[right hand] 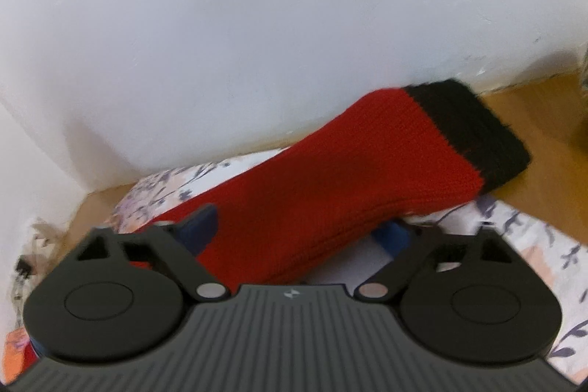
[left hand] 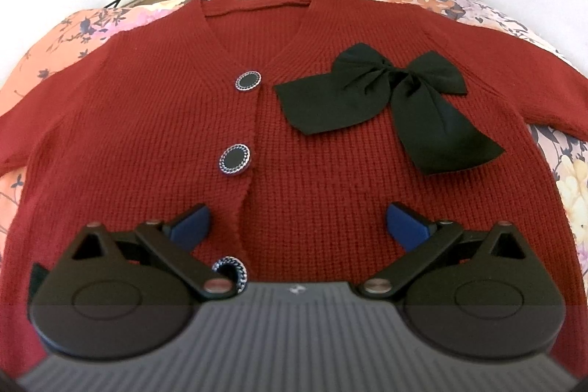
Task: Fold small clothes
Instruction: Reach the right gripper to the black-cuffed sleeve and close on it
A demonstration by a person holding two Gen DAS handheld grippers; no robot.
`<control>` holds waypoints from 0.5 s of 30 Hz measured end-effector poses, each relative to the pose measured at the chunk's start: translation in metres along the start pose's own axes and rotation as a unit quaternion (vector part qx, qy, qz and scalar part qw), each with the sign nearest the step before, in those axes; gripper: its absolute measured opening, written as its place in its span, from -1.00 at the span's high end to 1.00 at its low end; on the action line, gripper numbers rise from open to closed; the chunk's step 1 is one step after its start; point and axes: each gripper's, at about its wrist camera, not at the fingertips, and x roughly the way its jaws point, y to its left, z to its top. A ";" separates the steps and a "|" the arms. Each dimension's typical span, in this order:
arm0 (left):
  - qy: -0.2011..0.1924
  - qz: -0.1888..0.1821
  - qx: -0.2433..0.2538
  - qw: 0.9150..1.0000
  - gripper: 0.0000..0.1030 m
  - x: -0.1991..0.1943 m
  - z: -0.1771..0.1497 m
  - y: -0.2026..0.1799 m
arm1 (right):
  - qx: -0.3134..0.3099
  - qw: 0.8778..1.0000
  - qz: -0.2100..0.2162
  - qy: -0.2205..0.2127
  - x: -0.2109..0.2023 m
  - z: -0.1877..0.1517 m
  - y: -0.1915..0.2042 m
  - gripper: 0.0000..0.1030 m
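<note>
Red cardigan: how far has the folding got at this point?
Barely begun. The cardigan lies flat and buttoned on the floral sheet, body unfolded. The right tongs stand open around one sleeve. The left tongs hover open over the front. Every fold remains.

Red sleeve (right hand: 330, 179) with black cuff (right hand: 474, 131) lies between the right tool's (right hand: 299, 230) parted fingers.

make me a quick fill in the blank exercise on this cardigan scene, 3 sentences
1. The bow lying on the red cardigan is ____ in colour.
2. The left gripper hovers over the cardigan with its jaws ____.
3. The sleeve between the jaws of the right gripper ends in a ____ cuff.

Missing words: black; open; black
</note>
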 end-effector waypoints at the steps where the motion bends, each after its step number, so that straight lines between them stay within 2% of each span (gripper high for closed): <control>1: 0.000 -0.001 0.000 1.000 -1.00 0.000 0.000 0.000 | -0.001 1.000 -0.008 -0.006 0.001 0.000 -0.001 -0.29; 3: -0.001 -0.002 0.001 1.000 -1.00 0.000 0.000 0.001 | 0.001 1.000 -0.016 -0.011 0.003 0.000 -0.004 0.31; 6: -0.005 -0.002 0.003 1.000 -1.00 -0.001 -0.002 0.000 | 0.007 1.000 0.002 -0.012 0.009 -0.001 -0.012 0.64; 9: -0.011 -0.002 0.004 1.000 -1.00 -0.001 -0.003 0.001 | 0.009 1.000 0.020 -0.018 0.006 -0.002 -0.016 0.76; 15: -0.021 -0.005 0.007 1.000 -1.00 -0.002 -0.006 0.001 | -0.015 0.997 0.056 -0.058 -0.019 0.003 0.005 0.78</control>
